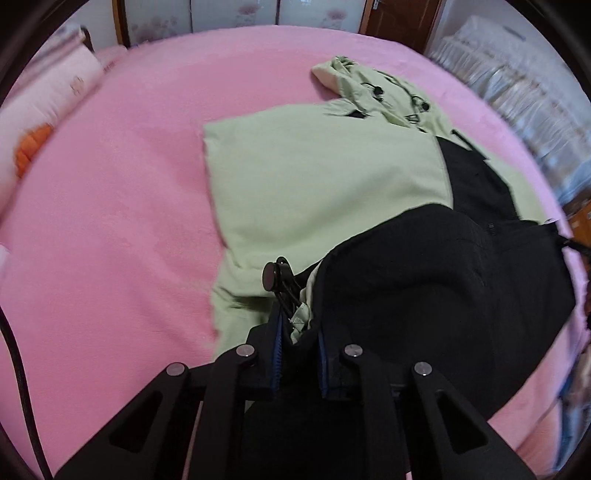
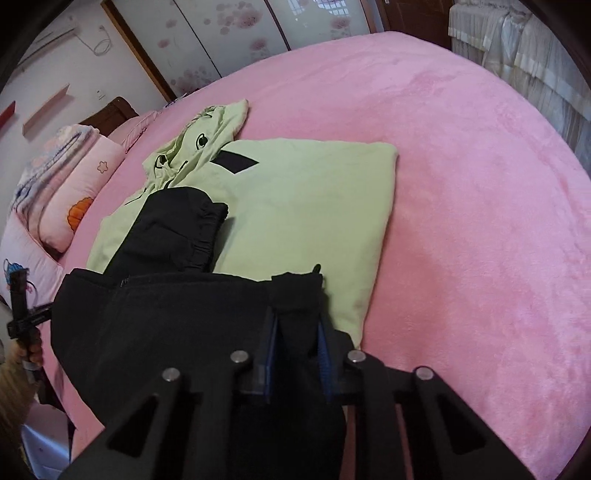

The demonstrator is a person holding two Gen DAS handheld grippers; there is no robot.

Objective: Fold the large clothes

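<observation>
A light green and black hooded jacket (image 1: pixel 317 177) lies on the pink bed (image 1: pixel 110 221), hood (image 1: pixel 369 88) at the far end. My left gripper (image 1: pixel 299 332) is shut on the jacket's hem corner, pinching green and black cloth with a black cord toggle (image 1: pixel 273 275) sticking out. My right gripper (image 2: pixel 297 332) is shut on the other black hem corner. The black hem panel (image 2: pixel 177 314) hangs lifted between the two grippers above the green body (image 2: pixel 310 206). A black sleeve (image 2: pixel 177 225) lies folded over the body.
Pink pillows (image 2: pixel 81 184) and folded quilts (image 2: pixel 48 162) lie at the head of the bed. Wardrobe doors (image 2: pixel 240 33) stand behind it, and a lace-covered piece of furniture (image 1: pixel 517 81) stands beside it. The other gripper (image 2: pixel 22 314) shows at the left edge.
</observation>
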